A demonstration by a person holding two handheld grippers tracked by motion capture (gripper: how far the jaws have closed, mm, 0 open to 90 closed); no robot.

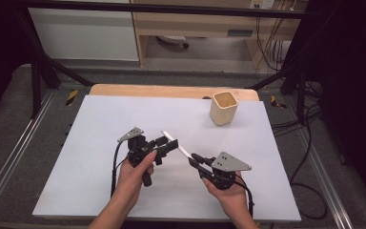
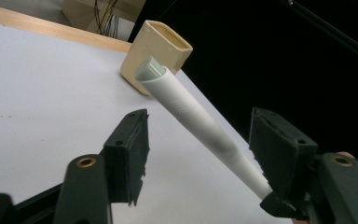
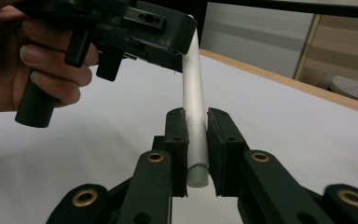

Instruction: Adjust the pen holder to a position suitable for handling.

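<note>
High view: white pen [image 1: 175,143] spans between left gripper [image 1: 169,144] and right gripper [image 1: 193,159]; beige cup [image 1: 223,108] sits beyond both.

Left gripper view: jaws apart around the pen; centre it before closing.

Right gripper view: jaws clamped on the pen's lower end; hold firm, steady. No legible writing.

A white pen [image 1: 176,145] with pale green ends, a cream cup [image 1: 223,108], black hand-held grippers.

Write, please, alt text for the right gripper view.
The right gripper has its black jaws shut on a white pen, above a white table. The left gripper, in a hand, is at the pen's far end.
</note>
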